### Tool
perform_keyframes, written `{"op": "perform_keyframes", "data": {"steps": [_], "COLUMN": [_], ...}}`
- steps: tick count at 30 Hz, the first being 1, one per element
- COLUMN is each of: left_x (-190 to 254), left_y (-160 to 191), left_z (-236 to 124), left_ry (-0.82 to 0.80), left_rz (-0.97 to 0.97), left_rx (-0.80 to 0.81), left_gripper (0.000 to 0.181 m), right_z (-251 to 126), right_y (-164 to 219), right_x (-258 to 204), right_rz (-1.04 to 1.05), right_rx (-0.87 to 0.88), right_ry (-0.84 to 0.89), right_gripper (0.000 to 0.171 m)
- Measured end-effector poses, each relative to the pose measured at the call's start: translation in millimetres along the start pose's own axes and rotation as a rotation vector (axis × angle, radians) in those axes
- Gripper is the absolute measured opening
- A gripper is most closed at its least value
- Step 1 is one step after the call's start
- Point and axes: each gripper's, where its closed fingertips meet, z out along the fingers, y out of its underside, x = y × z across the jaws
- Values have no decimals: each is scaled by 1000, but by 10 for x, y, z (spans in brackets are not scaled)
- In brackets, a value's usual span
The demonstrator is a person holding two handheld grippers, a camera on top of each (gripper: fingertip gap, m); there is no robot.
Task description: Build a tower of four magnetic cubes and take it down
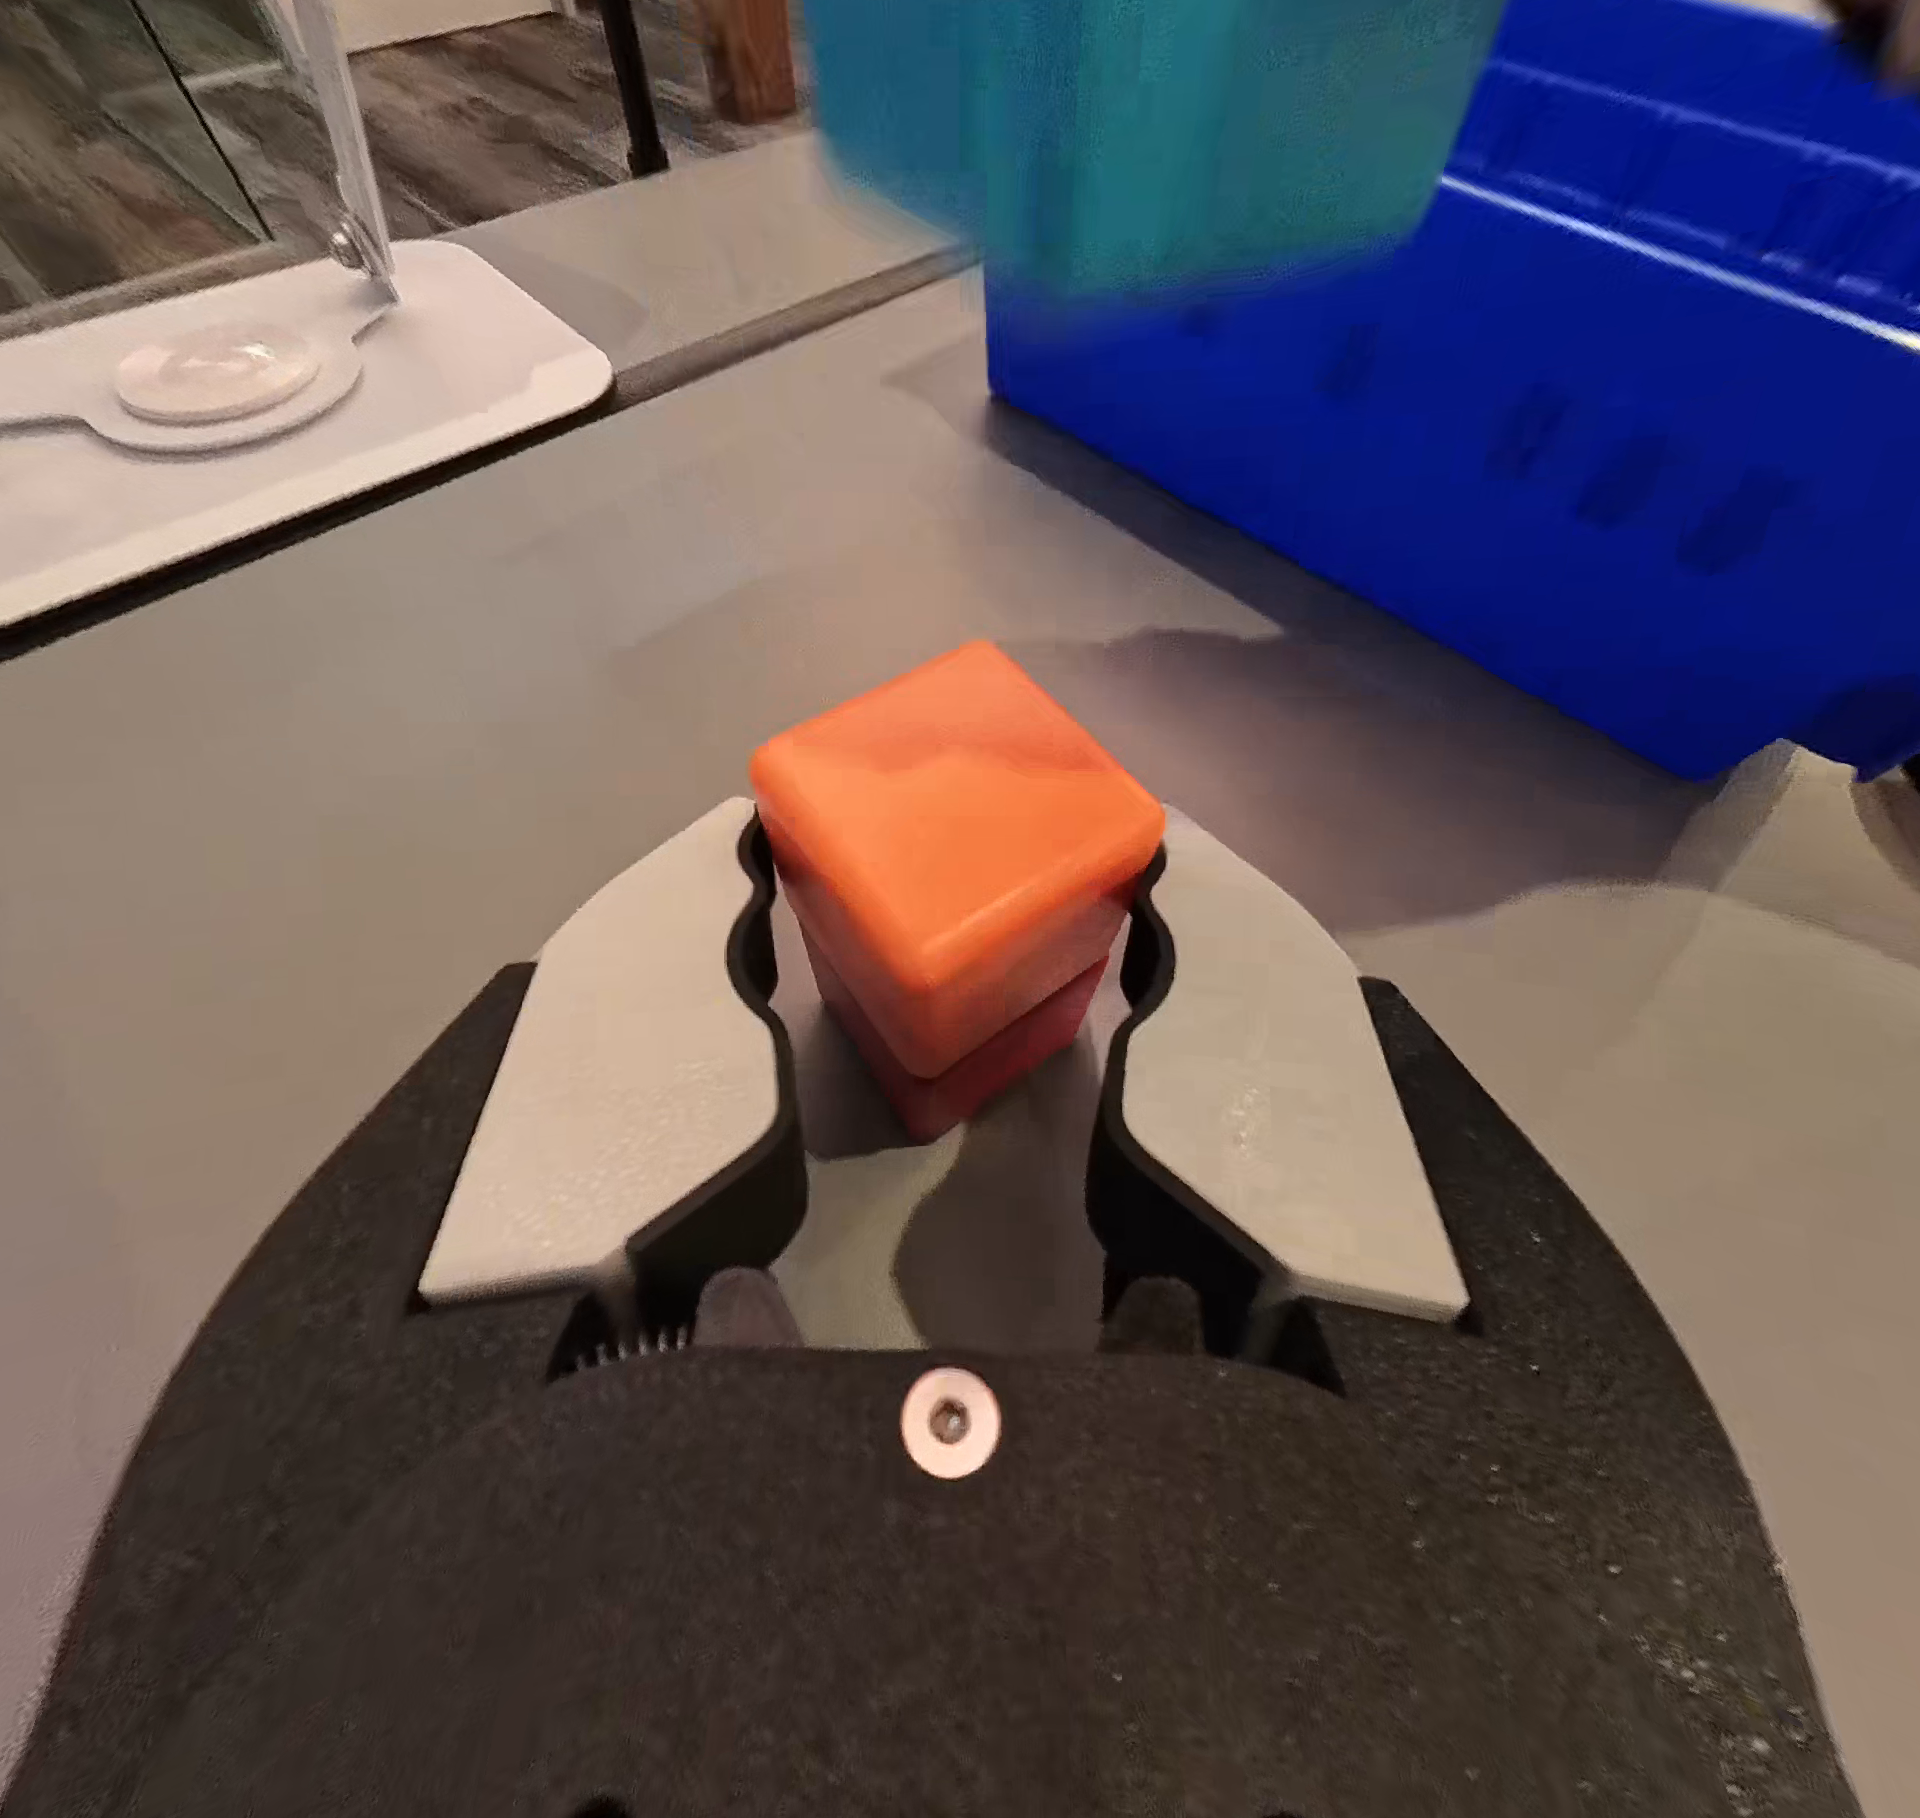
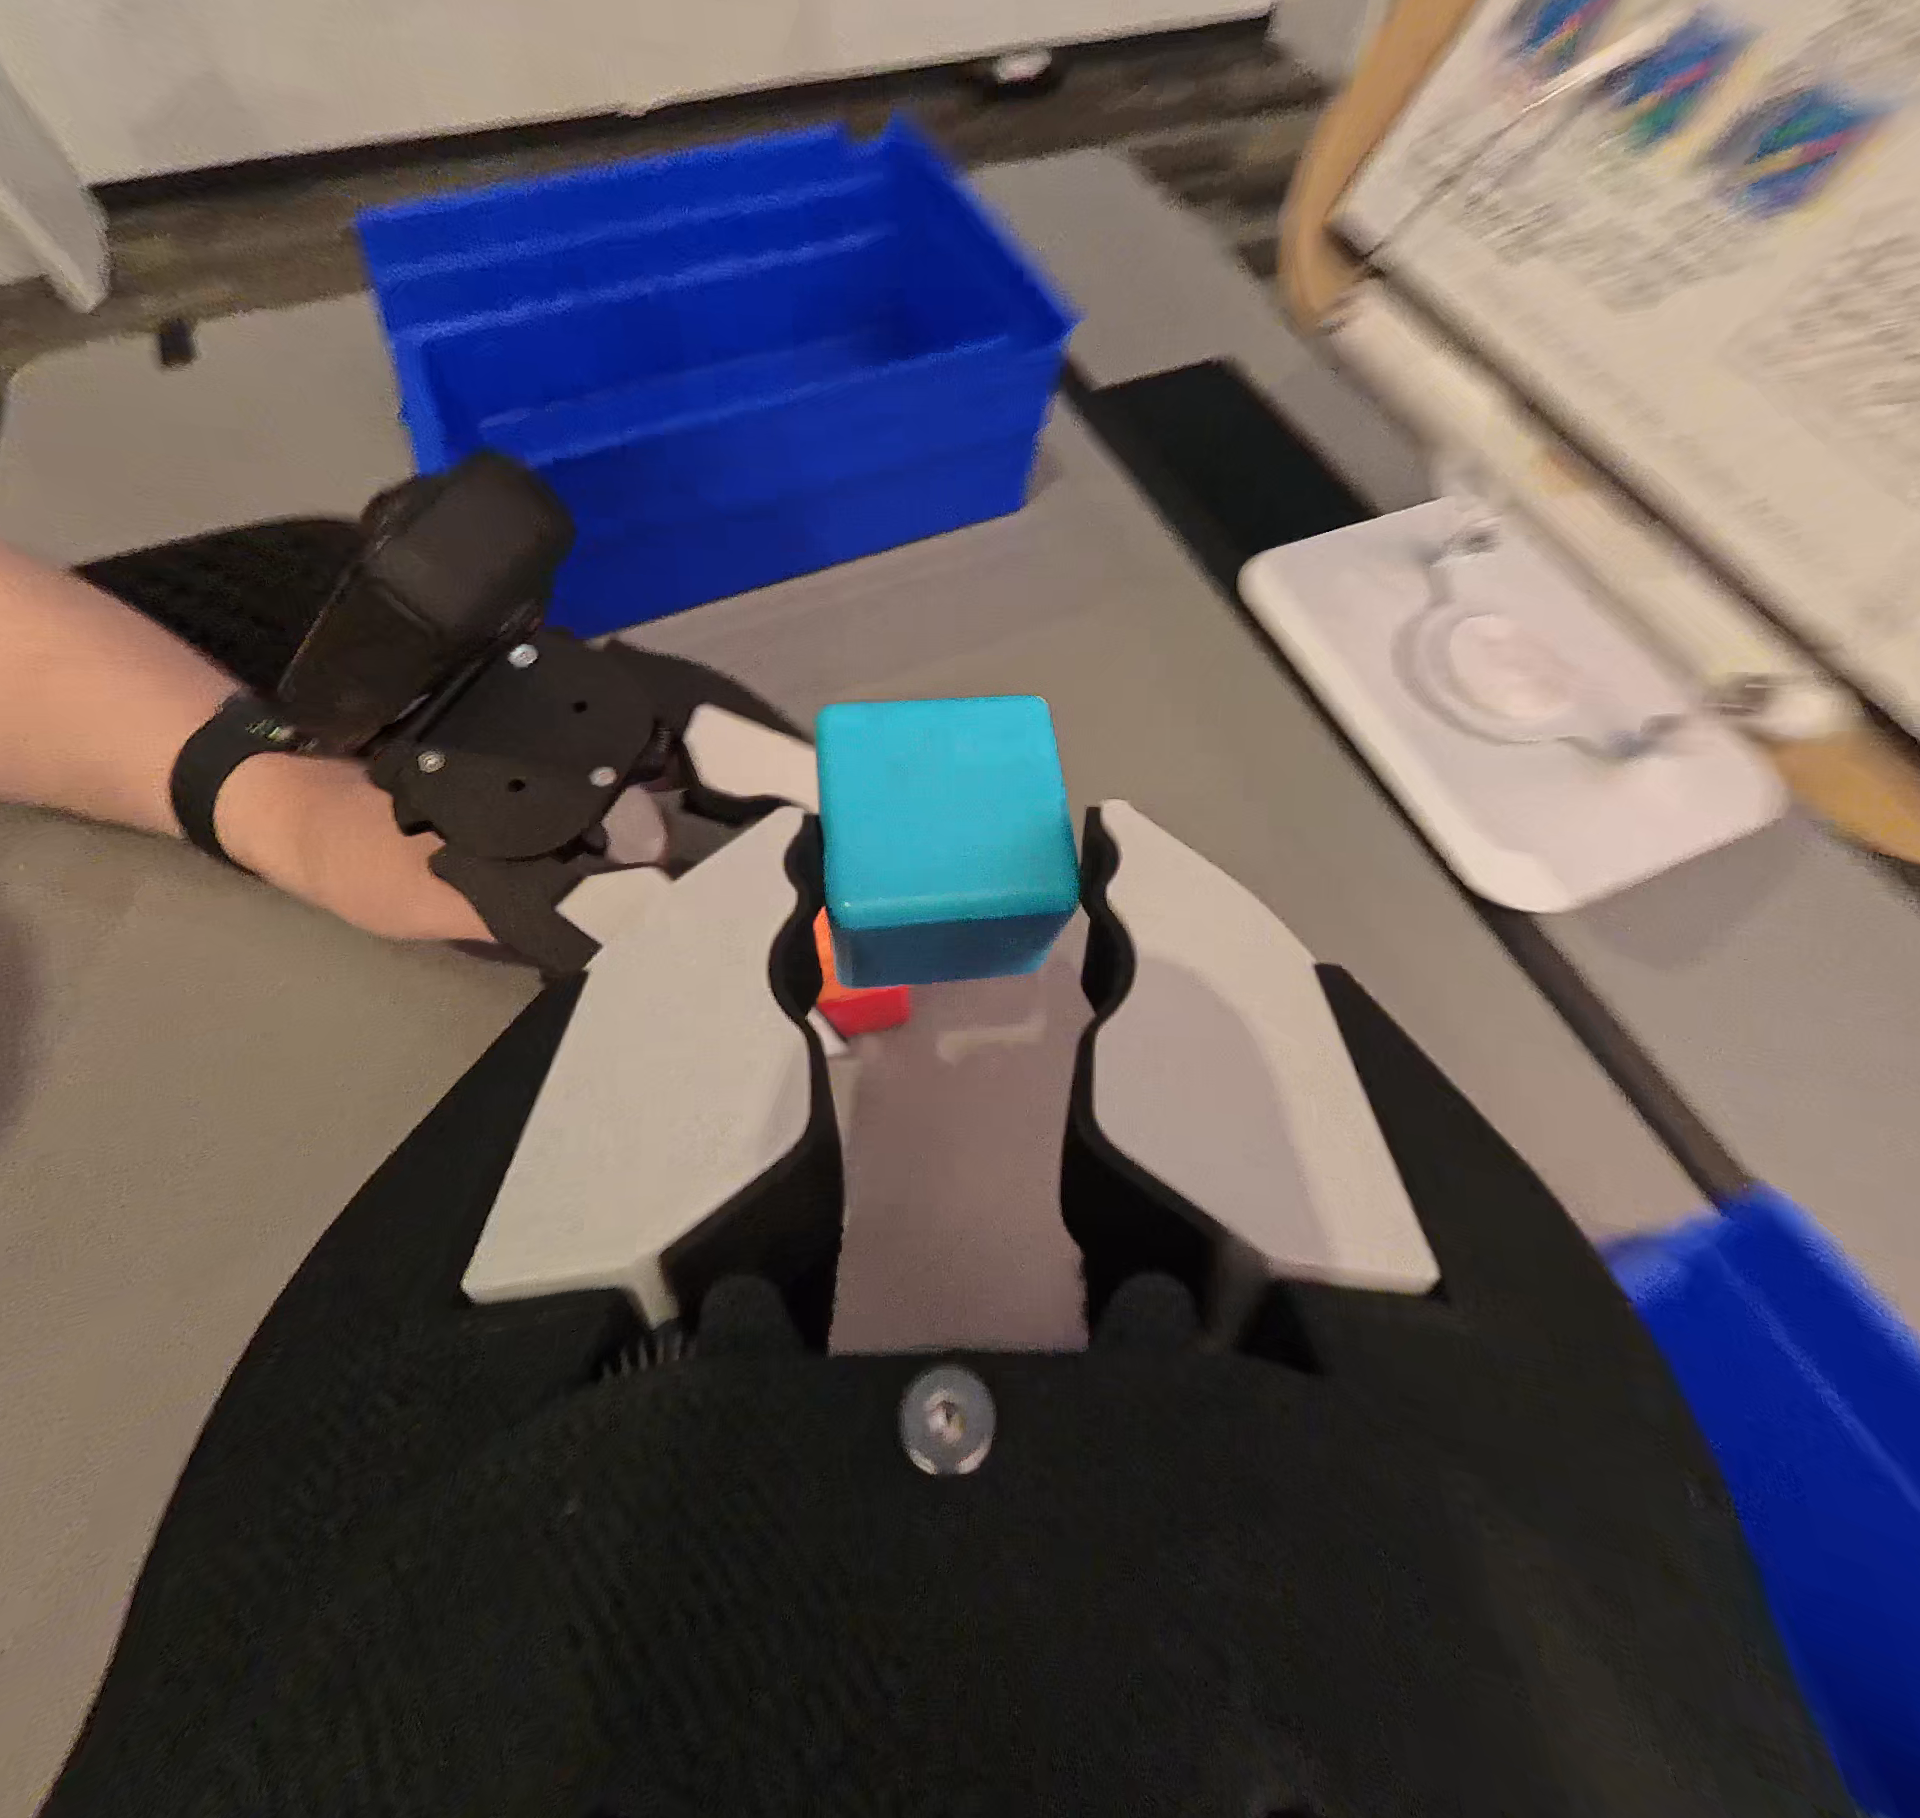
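Grey counter (image 1: 312,833), matte; blue bin (image 2: 727,366) at the far side, white tray (image 2: 1507,729) off to one edge.

Left tongs (image 1: 956,885): closed against the two-cube stack, orange cube (image 1: 956,833) on top of a red cube (image 1: 987,1062) that stands on the counter. Fingertips bear on the stack's sides near the seam between the cubes; which cube takes the load, cannot tell.

Right tongs (image 2: 945,864): clenched on a teal cube (image 2: 940,812), held in the air above and just beside the stack.

Handling, as judged: cubes look rigid, smooth, glossy with rounded edges, so likely slippery; light. Take hold on two opposite flat faces, mid-height, not on corners. Magnets may snap the teal cube sideways near contact; bracing the stack seems prudent. Tower stands at two of four.
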Motion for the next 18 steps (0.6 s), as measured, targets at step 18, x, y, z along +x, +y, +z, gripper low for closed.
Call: {"op": "perform_keyframes", "data": {"steps": [18], "left_x": [23], "left_y": [5], "left_z": [4], "left_ry": [13], "left_rz": [12], "left_rx": [-3], "left_gripper": [65], "right_z": [-520], "right_y": [1877], "right_x": [1753], "right_rz": [414], "right_rx": [-322], "right_ry": [497], "right_gripper": [49]}}
